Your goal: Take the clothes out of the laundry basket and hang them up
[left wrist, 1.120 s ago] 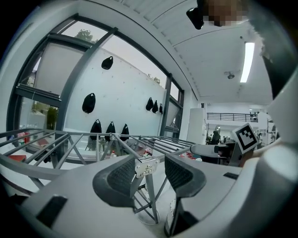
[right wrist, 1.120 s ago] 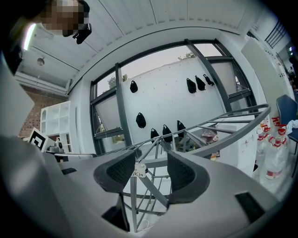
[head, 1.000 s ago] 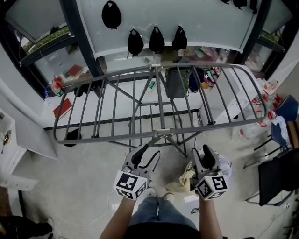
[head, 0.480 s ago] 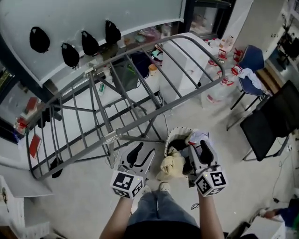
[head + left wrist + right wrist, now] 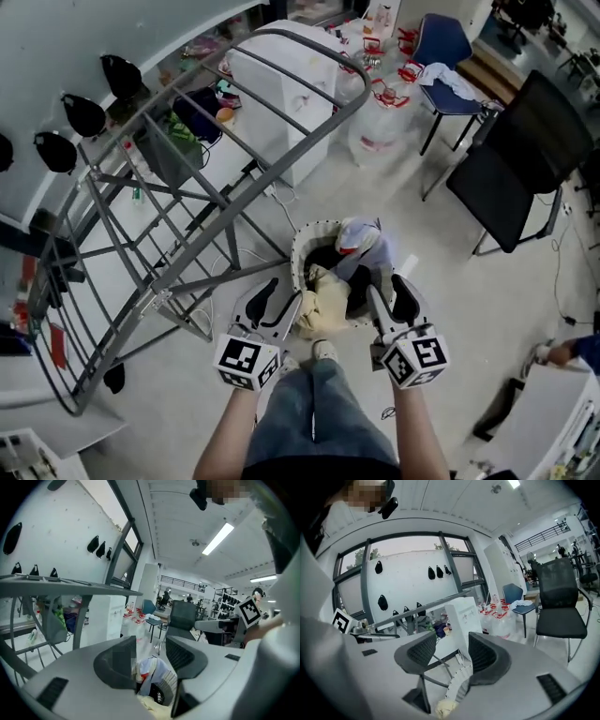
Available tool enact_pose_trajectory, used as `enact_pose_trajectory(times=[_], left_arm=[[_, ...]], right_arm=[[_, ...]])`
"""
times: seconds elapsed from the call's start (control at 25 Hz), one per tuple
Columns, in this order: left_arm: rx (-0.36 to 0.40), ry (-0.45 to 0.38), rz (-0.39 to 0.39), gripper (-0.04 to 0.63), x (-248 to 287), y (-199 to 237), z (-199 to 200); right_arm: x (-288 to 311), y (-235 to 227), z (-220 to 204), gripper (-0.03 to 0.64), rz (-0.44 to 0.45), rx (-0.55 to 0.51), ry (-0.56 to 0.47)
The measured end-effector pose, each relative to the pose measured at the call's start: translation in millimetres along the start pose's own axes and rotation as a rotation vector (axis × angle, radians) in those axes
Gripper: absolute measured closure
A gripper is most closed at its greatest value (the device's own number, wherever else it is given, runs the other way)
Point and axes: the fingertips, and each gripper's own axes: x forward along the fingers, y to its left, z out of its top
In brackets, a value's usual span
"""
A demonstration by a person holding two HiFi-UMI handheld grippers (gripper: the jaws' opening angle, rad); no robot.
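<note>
The laundry basket (image 5: 300, 251) is seen standing upright on the floor (image 5: 450, 281), its round mouth turned up, just ahead of the two tools and between them. The left tool (image 5: 278, 302) is held over the near left part of the rim, the right tool (image 5: 392, 295) over the near right part; whether either touches the rim cannot be told. In the left gripper view the jaws are parted to a moderate gap with nothing pressed between the pads; the basket and its clothes are seen through the gap, further down. In the right gripper view the jaws are likewise parted and empty, with the basket's ribbed wall seen below them. A cream garment (image 5: 323, 305) is draped over the near rim, its length running from the basket's middle toward the person. A pale garment with a red mark (image 5: 361, 246) is bunched on the far right rim. A grey drying rack (image 5: 267, 178) stands to the left, near the basket.
</note>
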Motion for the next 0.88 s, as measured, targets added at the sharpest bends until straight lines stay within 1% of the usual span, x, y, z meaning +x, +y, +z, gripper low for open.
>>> enact_pose_trajectory(times=[0.08, 0.16, 0.32, 0.52, 0.76, 0.88], left_arm=[[0.003, 0.033, -0.021, 0.398, 16.5, -1.1, -19.0], [0.004, 0.061, -0.034, 0.397, 33.0, 0.9, -41.6], [0.006, 0.107, -0.041, 0.397, 69.4, 11.5, -95.0], [-0.021, 0.192, -0.052, 0.397, 98.0, 15.1, -169.9], [-0.042, 0.270, -0.073, 0.397, 116.7, 8.7, -245.2], [-0.048, 0.304, -0.083, 0.397, 124.0, 5.3, -277.7]], right_arm=[[3.3, -11.6, -21.4, 0.417, -0.017, 0.013, 0.021], [10.0, -22.4, -49.0, 0.416, -0.016, 0.017, 0.042], [28.1, -45.3, -108.4, 0.416, -0.041, 0.043, 0.103], [37.1, -62.5, -191.9, 0.417, -0.063, 0.067, 0.214], [48.2, -69.2, -281.3, 0.416, -0.032, 0.054, 0.351], [55.8, -72.1, -319.8, 0.416, -0.002, 0.020, 0.420]])
